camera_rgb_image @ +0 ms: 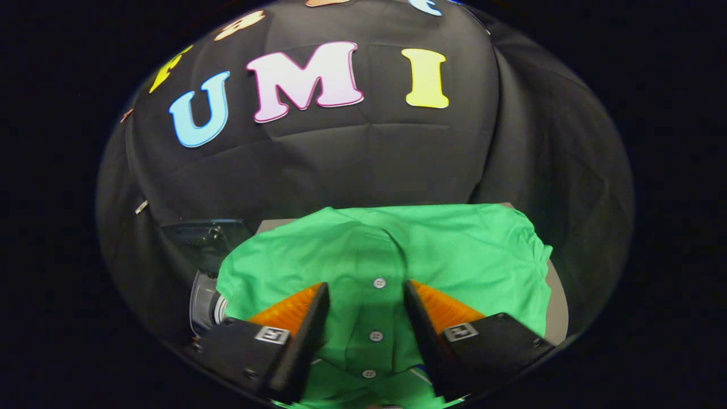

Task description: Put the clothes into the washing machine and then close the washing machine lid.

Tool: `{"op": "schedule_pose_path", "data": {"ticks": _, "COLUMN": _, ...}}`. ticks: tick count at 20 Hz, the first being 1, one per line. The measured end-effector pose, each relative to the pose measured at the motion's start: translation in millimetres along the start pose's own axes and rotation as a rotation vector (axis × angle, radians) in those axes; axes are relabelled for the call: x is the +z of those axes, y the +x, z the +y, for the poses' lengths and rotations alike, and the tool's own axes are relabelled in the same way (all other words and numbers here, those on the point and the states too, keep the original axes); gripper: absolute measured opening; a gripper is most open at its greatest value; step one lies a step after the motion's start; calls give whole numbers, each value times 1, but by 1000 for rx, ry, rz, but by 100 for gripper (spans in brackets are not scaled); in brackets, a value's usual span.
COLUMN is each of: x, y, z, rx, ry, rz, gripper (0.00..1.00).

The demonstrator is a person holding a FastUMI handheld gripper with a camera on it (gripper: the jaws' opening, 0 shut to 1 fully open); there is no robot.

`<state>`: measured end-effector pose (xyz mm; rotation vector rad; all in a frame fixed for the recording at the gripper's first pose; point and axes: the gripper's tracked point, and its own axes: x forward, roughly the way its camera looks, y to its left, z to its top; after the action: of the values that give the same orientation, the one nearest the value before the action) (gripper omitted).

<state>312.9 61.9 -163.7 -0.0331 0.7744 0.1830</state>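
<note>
We are hovering the claw (pixel 366 292), fingers apart, over the shirt (pixel 443 250) on the desk (pixel 559 307), needing to descend and pinch its button placket.

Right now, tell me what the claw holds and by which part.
Nothing held: the claw is open, its fingers on either side of the green shirt's button strip.

Washer (pixel 205 301) mostly hidden behind green shirt (pixel 454 250), table (pixel 558 307) largely covered by the shirt, shirt's near hem cut off below the open gripper (pixel 366 287)
</note>
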Motion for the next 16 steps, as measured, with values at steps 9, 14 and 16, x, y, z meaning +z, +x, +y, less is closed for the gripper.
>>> {"op": "schedule_pose_path", "data": {"ticks": 9, "x": 21, "y": -34, "z": 15, "rx": 12, "ry": 95, "rz": -3, "gripper": 12}}
{"op": "schedule_pose_path", "data": {"ticks": 14, "x": 73, "y": -81, "z": 32, "rx": 46, "ry": 106, "rz": -92, "gripper": 12}}
{"op": "schedule_pose_path", "data": {"ticks": 16, "x": 92, "y": -99, "z": 44, "rx": 68, "ry": 109, "rz": -124, "gripper": 12}}
